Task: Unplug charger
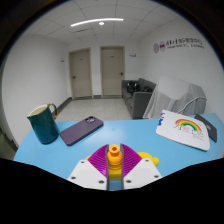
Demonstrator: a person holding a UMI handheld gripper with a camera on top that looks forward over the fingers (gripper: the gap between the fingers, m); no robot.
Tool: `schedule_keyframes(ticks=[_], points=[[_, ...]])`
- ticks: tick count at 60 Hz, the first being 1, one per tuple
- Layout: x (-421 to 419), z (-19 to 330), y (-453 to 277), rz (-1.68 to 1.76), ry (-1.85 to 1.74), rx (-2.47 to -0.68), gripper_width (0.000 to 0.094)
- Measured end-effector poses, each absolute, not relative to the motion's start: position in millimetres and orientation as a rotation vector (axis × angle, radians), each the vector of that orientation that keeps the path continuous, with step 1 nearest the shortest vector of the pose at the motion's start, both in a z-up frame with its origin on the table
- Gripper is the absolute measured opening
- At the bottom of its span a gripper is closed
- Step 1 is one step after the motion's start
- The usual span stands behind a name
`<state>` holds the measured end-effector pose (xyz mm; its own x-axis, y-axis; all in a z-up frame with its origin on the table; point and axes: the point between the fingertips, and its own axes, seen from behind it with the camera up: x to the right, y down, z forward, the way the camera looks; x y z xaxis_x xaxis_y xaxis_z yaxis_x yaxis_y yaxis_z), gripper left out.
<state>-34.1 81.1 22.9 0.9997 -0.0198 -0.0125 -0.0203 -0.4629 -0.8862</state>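
Item 1, gripper (115,170): two white fingers with purple pads (100,157) on their inner faces, drawn narrow. An orange-and-yellow object (115,153), small and blocky, sits between the pads and looks pinched by both; whether this is the charger or part of its plug cannot be told for certain, though it is the only candidate in view. No cable and no socket or power strip can be seen.

Item 2, table (120,135): light blue top, taken as the landmark for all that follows. The gripper hangs over its near edge, roughly midway along.

Item 3, phone (81,129): dark purple back upward, lying flat on the table, beyond the fingers and toward the left.

Item 4, mug (42,123): dark teal, upright on the table, just left of the phone and apart from it.

Item 5, white card (184,128): bears a rainbow drawing, lies flat at the table's far right part, well apart from the phone.

Item 6, room beyond the table: two closed doors (96,71) in the far wall, some dark furniture to their right.

Status, as judgement: the small object appears gripped and free of any outlet, so the pull may be done; confirmation is lacking.
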Motion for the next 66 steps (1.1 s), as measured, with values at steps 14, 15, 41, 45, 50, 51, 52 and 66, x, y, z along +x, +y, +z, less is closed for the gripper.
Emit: schedule_keyframes(ticks=[14, 15, 41, 45, 50, 51, 52, 66], points=[[-36, 86, 87, -0.037, -0.016, -1.937, 0.0045], [-33, 104, 87, -0.055, -0.021, -1.900, 0.0046], [89, 71, 25, -0.142, 0.091, -2.178, 0.0046], [96, 41, 22, -0.141, 0.089, -2.239, 0.0048], [105, 12, 21, -0.126, 0.086, -2.283, 0.0052], [106, 8, 21, -0.121, 0.086, -2.292, 0.0055], [107, 3, 21, -0.115, 0.087, -2.301, 0.0057], [110, -8, 27, -0.033, 0.057, -2.313, 0.0304]])
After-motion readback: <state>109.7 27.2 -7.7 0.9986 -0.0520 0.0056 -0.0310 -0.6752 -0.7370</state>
